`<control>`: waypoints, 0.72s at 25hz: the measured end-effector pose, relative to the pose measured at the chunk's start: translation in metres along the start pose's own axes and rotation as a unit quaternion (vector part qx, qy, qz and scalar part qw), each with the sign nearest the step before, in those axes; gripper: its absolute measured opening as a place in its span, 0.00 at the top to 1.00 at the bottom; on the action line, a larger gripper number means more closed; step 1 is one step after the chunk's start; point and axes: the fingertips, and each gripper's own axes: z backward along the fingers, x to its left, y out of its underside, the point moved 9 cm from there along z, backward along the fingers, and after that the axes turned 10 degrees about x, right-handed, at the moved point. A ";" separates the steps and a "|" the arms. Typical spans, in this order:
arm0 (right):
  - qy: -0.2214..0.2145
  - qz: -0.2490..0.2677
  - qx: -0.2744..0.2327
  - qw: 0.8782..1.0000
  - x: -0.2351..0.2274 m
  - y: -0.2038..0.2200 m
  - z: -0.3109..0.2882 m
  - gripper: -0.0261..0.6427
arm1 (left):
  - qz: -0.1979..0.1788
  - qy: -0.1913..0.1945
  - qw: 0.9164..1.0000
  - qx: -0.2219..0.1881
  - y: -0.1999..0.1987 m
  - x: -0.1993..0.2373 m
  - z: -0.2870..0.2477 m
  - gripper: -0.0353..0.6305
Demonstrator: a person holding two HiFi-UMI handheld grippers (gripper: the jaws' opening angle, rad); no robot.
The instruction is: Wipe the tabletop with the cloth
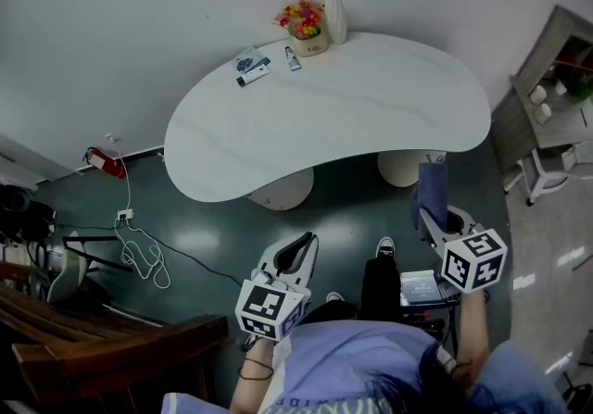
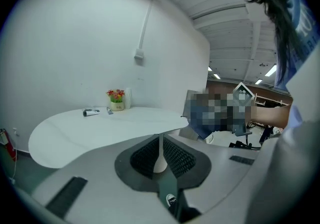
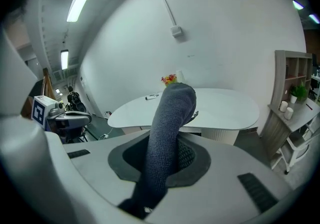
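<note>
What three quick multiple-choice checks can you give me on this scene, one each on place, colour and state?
1. Where do the flowers stand on the table?
A. At its far edge, by the wall
B. At its middle
C. At its near edge

2. What colour is the cloth?
A. White
B. Dark blue-grey
C. Red

3. What state is the right claw in?
A. Open and empty
B. Shut on the cloth
C. Resting on the table

Answers:
1 A: the flowers sit at the wall-side edge, beside a white vase.
2 B: the cloth reads dark blue-grey in the head view and the right gripper view.
3 B: the cloth rises from between the jaws, and the claw is held off the table over the floor.
</note>
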 end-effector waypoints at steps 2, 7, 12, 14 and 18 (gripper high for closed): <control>-0.002 0.004 -0.006 1.000 0.026 0.010 0.005 0.85 | 0.001 -0.002 1.000 -0.011 0.010 0.002 0.019 0.92; -0.001 0.007 -0.012 1.000 0.075 0.038 0.022 0.85 | -0.007 0.010 0.999 -0.032 0.032 -0.005 0.054 0.92; -0.006 0.010 -0.019 1.000 0.108 0.059 0.038 0.85 | -0.004 0.020 0.999 -0.039 0.059 -0.016 0.078 0.92; -0.007 0.012 -0.019 1.000 0.118 0.067 0.045 0.85 | -0.005 0.024 0.999 -0.040 0.066 -0.021 0.085 0.92; 0.000 0.023 -0.016 1.000 0.132 0.079 0.055 0.85 | -0.003 0.029 0.998 -0.047 0.077 -0.030 0.098 0.92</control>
